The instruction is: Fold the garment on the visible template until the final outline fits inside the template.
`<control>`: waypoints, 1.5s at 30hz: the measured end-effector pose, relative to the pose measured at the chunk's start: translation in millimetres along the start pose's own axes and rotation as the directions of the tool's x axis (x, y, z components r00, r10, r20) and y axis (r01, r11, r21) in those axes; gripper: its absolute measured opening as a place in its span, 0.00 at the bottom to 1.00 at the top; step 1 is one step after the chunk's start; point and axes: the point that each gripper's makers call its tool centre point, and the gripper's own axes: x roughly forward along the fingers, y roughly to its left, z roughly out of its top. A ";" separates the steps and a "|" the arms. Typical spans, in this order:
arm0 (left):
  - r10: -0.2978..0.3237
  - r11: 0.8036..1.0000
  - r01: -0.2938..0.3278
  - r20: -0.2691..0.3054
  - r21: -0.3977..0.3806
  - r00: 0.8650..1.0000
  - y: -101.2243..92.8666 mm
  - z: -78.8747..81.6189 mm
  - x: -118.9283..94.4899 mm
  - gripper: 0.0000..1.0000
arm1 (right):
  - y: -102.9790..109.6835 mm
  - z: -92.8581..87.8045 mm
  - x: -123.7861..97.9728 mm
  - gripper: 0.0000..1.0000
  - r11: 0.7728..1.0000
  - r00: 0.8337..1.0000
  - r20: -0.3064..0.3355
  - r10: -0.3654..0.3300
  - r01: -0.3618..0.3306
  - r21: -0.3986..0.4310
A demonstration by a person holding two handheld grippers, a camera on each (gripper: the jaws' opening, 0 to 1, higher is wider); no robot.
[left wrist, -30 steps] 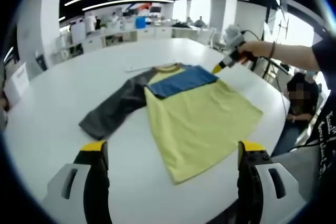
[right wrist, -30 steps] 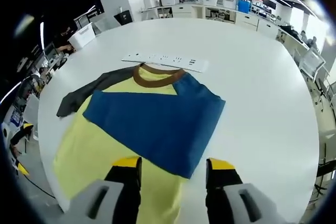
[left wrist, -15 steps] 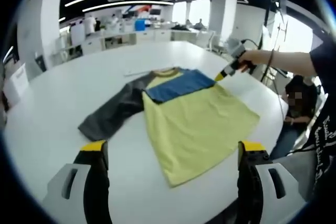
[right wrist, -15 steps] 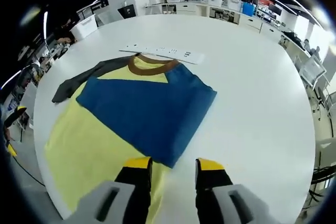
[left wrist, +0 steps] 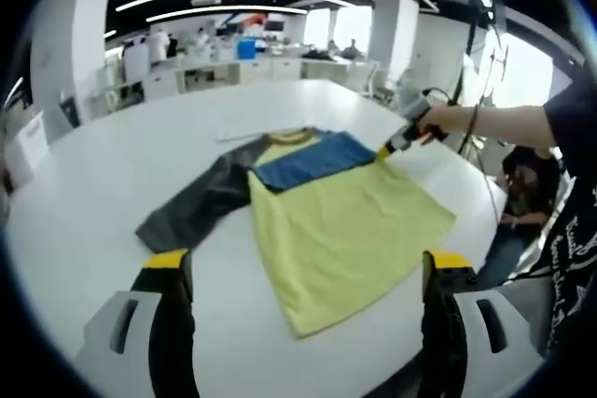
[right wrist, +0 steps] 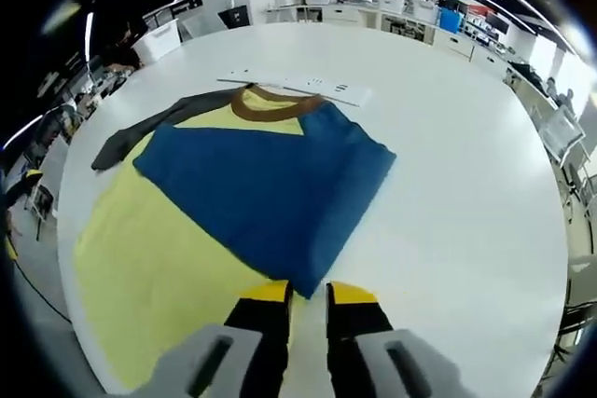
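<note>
Altogether one garment (left wrist: 336, 221) lies flat on the round white table (left wrist: 103, 184), with one white strip (right wrist: 298, 87), presumably the template, just past its collar; two grippers work over it. The shirt has a yellow body, one dark grey sleeve (left wrist: 201, 202) stretched out flat, and one blue sleeve (right wrist: 270, 184) folded across the chest.

From the right gripper (right wrist: 306, 294), the garment's long axis runs away and slightly leftward, brown collar (right wrist: 275, 104) at the far end beside the strip, hem nearest the camera off to the left. The blue sleeve lies diagonally, its cuff corner pointing straight back at the jaw tips.

That right gripper has its yellow-tipped jaws drawn nearly together, only a thin gap between them, with the blue cuff corner sitting right at that gap; whether the cloth is actually pinched I cannot tell. In the left gripper view the same tool (left wrist: 392, 144) touches down at the far right edge of the shirt, held by a person's hand (left wrist: 431, 121).

Meanwhile the left gripper (left wrist: 303, 272) hangs with jaws spread wide, holding nothing, above bare table; the yellow hem corner lies just ahead between its two jaws, the grey sleeve ahead and left.
</note>
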 end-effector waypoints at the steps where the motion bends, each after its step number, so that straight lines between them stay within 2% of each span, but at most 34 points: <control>1: 0.001 1.000 -0.001 -0.004 0.002 1.000 0.6 -0.8 0.1 0.99 | 2.4 0.4 0.6 0.01 1.000 1.000 0.002 0.007 -0.007 0.004; 4: 0.003 1.000 -0.003 -0.008 0.000 1.000 1.3 -1.7 0.2 0.98 | 1.2 -1.0 2.0 0.00 1.000 1.000 -0.010 -0.010 0.010 -0.013; 8: 0.006 1.000 -0.006 -0.006 0.001 1.000 2.1 -0.8 -0.1 0.99 | -3.4 -2.5 1.1 0.00 0.999 1.000 -0.016 -0.015 0.015 0.047; 17: 0.009 1.000 -0.009 -0.011 -0.002 1.000 0.8 -3.2 -0.6 0.99 | -12.9 -9.4 -3.9 0.00 0.999 0.998 -0.044 -0.035 0.036 0.017; 35: 0.015 1.000 -0.015 -0.020 -0.014 1.000 0.0 -5.8 1.8 0.99 | -43.1 -27.9 -17.1 0.00 0.997 0.994 -0.088 -0.070 0.073 0.034; 38: 0.015 1.000 -0.016 -0.021 -0.017 1.000 6.1 -7.6 1.8 0.98 | -48.5 -32.1 -19.8 0.00 0.996 0.992 -0.100 -0.075 0.079 0.033; 45: 0.023 0.999 -0.024 -0.022 -0.023 0.999 6.4 -7.6 2.0 0.98 | -60.3 -38.5 -24.6 0.00 0.994 0.989 -0.117 -0.094 0.099 0.036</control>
